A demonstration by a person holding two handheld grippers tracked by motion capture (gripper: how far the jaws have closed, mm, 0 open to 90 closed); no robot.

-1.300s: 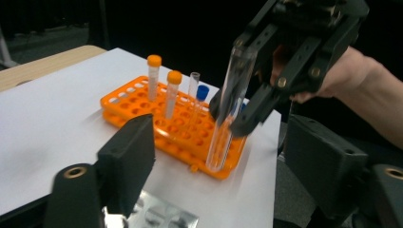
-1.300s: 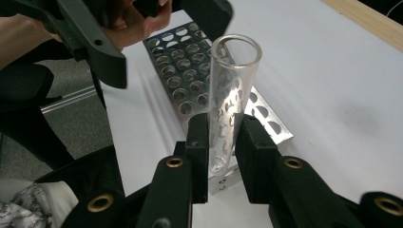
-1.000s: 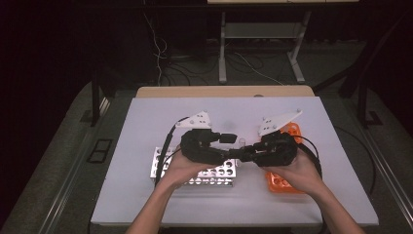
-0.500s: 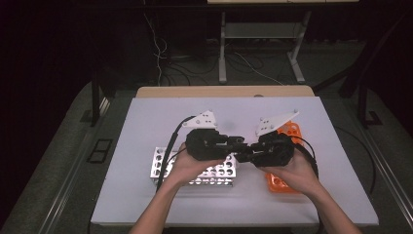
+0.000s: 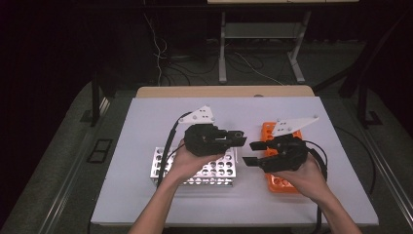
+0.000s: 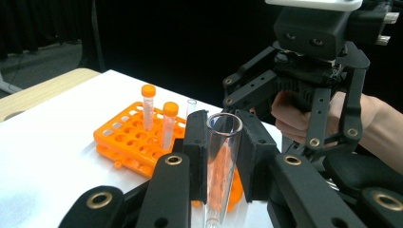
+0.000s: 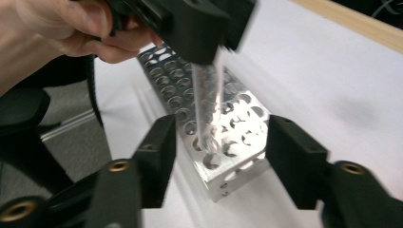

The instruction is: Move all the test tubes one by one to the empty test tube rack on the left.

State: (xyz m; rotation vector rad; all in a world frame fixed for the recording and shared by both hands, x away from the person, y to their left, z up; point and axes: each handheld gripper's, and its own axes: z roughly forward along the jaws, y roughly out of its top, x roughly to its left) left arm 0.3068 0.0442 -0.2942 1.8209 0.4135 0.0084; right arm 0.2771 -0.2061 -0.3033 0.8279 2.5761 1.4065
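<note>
My left gripper (image 6: pixel 221 142) is shut on a clear, uncapped glass test tube (image 6: pixel 219 175), which it holds upright near the rim. In the high view the left gripper (image 5: pixel 237 136) hovers over the right end of the silver metal rack (image 5: pixel 195 170), jaws pointing right. My right gripper (image 5: pixel 253 153) faces it from the right, over the orange rack (image 5: pixel 278 183). Its jaws have just been opening and now stand apart. In the right gripper view the tube (image 7: pixel 207 104) hangs from the left gripper's jaws, beyond the right gripper (image 7: pixel 225 142), whose pads do not touch it.
The orange rack (image 6: pixel 124 142) holds two orange-capped tubes (image 6: pixel 148 107) and a clear uncapped one (image 6: pixel 191 107). The silver rack (image 7: pixel 223 137) has many empty holes right under the hanging tube. White tabletop (image 5: pixel 160 122) lies around both racks, with a wooden edge (image 5: pixel 224 91) at the back.
The two grippers met tip to tip over the silver rack half a second ago. Since then the right gripper's jaws have spread and it has drawn slightly right, with the tube left in the left gripper.
</note>
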